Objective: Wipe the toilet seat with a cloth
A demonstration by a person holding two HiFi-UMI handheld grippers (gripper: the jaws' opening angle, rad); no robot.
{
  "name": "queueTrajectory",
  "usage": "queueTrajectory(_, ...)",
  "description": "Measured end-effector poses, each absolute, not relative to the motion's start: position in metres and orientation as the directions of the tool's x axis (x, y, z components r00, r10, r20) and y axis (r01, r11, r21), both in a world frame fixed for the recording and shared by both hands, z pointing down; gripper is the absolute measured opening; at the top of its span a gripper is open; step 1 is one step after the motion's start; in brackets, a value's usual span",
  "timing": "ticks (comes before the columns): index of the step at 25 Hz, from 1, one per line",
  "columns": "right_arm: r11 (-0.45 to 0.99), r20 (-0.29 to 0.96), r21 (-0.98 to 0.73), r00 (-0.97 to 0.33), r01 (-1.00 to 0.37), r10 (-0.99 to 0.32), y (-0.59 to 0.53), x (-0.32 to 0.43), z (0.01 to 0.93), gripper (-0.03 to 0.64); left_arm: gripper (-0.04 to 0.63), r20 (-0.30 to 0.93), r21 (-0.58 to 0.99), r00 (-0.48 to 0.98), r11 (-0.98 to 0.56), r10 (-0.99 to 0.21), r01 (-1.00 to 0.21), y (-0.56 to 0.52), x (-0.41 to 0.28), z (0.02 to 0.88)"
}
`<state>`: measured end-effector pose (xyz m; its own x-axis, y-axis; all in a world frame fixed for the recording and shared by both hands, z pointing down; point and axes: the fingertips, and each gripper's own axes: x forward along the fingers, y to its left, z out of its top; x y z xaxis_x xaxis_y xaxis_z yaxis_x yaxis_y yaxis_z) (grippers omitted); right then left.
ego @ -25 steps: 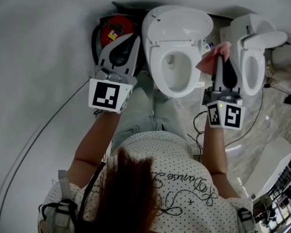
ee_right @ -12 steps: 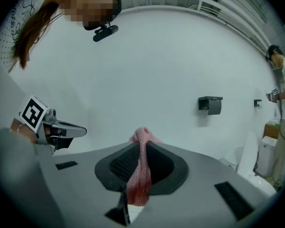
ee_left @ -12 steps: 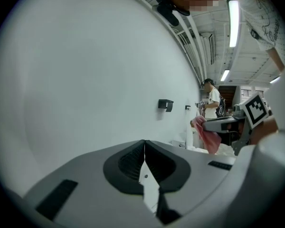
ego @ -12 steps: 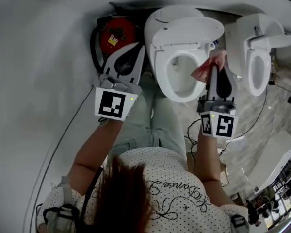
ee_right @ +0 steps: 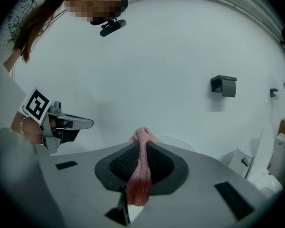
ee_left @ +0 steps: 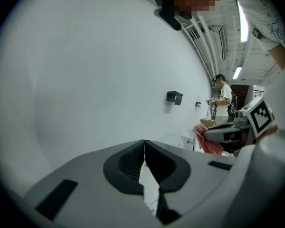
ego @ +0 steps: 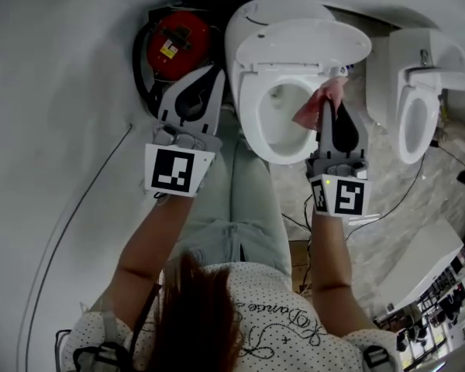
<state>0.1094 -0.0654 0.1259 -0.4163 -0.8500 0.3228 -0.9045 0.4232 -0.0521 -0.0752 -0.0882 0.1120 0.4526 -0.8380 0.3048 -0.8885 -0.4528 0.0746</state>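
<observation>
A white toilet stands with its lid [ego: 294, 41] raised and its seat [ego: 248, 118] down around the bowl. My right gripper [ego: 325, 105] is shut on a pink cloth [ego: 316, 104], which hangs over the seat's right rim; whether it touches I cannot tell. In the right gripper view the cloth [ee_right: 139, 172] runs pinched between the jaws of my right gripper [ee_right: 141, 144]. My left gripper [ego: 211, 77] is shut and holds nothing, just left of the bowl. Its jaws meet in the left gripper view, where my left gripper [ee_left: 143, 145] faces a white wall.
A red round device [ego: 170, 39] sits on the floor left of the toilet. A second toilet [ego: 418, 91] stands to the right. Cables [ego: 310, 208] lie on the floor by my legs. A black holder [ee_right: 223, 85] hangs on the wall. A person [ee_left: 223, 99] stands far back.
My right gripper has carried the cloth leftward, from between the two toilets to the near toilet's right rim. The left gripper stays shut beside the bowl.
</observation>
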Motion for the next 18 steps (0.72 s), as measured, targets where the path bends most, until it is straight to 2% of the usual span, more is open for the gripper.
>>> queueTrajectory(7, 0.505, 0.362, -0.052, -0.488, -0.862, -0.795, -0.068, 0.101, 0.2, 0.057, 0.005, 0.292, 0.077, 0.425, -0.422, -0.857, -0.903, -0.086, -0.069, 0.18)
queueTrajectory(18, 0.554, 0.369, -0.063, -0.535, -0.83, -0.76, -0.079, 0.081, 0.308, 0.057, 0.003, 0.327, 0.092, 0.351, -0.34, -0.878, -0.936, -0.088, -0.079, 0.282)
